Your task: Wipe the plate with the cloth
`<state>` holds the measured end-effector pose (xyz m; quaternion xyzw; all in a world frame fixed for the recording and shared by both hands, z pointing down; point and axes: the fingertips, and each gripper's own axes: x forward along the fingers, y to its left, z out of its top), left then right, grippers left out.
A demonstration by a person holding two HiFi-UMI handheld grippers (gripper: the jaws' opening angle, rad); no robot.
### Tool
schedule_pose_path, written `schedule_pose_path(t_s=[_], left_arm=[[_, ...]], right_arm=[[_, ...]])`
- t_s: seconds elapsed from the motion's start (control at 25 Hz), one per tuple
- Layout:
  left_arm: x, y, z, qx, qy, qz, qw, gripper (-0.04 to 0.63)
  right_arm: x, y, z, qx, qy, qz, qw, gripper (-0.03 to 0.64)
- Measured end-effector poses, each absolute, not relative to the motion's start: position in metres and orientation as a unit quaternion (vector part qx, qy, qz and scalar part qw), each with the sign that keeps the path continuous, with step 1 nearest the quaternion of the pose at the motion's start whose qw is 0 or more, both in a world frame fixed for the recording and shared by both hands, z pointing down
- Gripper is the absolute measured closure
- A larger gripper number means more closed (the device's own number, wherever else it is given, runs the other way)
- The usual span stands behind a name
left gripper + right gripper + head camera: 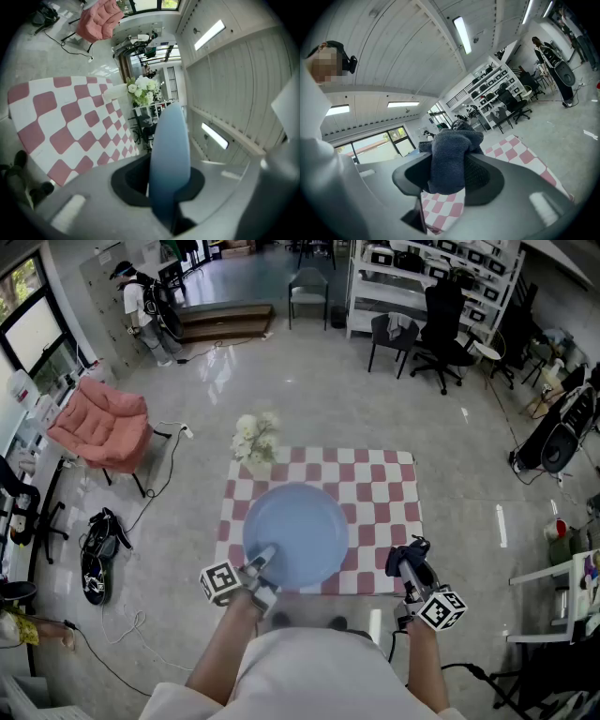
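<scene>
Between the jaws of my left gripper point(261, 568) sits the near rim of the blue plate point(298, 531), pinched tight. It looks hard, smooth and slippery, and I think it could break, so the rim is a good place to hold. My right gripper point(410, 563) is closed on the dark cloth point(451, 157), soft, fuzzy and bunched up. The round plate lies over the red-and-white checked mat point(384, 486).

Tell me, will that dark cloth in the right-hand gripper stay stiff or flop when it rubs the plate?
Probably floppy: the cloth bulges in soft folds out of the right gripper that pinches it. Its knitted look suggests it would grip rather than slide on the smooth plate.
</scene>
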<state>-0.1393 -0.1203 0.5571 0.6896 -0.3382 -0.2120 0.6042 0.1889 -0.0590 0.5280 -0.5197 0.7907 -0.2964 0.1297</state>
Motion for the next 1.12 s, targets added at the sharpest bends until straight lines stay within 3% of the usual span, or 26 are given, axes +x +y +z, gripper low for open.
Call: schedule_pose_path(t_s=[1.12], left_arm=[[-0.133, -0.127, 0.556, 0.719, -0.33, -0.175, 0.587, 0.543]], right_arm=[[0.163, -0.076, 0.52, -0.479, 0.816, -0.297, 0.128, 0.422]])
